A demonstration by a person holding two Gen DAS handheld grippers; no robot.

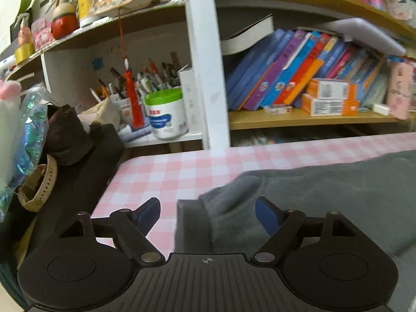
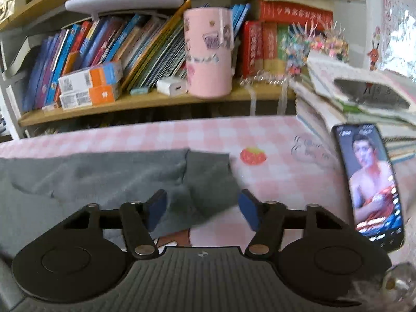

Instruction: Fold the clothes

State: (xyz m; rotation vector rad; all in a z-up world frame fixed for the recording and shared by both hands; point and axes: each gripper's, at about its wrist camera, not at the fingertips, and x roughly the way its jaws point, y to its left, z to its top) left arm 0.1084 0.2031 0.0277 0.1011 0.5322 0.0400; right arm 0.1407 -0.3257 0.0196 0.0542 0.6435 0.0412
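Garment (image 2: 104, 171) on table (image 2: 273, 171), phone (image 2: 369, 182) right

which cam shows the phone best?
Right wrist. The phone stands propped at the right, screen lit, beside the grey garment on the pink checked tablecloth. Left wrist view doesn't show it at all, only the garment's other end.

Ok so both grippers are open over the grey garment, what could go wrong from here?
1. The phone leans close beside the right gripper; a wide sweep while folding might knock it over.
2. The left gripper sits over the grey garment at a bunched edge, so its fingers may pinch only one layer and the fold could come out crooked.
3. The checked tablecloth might get pinched together with the fabric.
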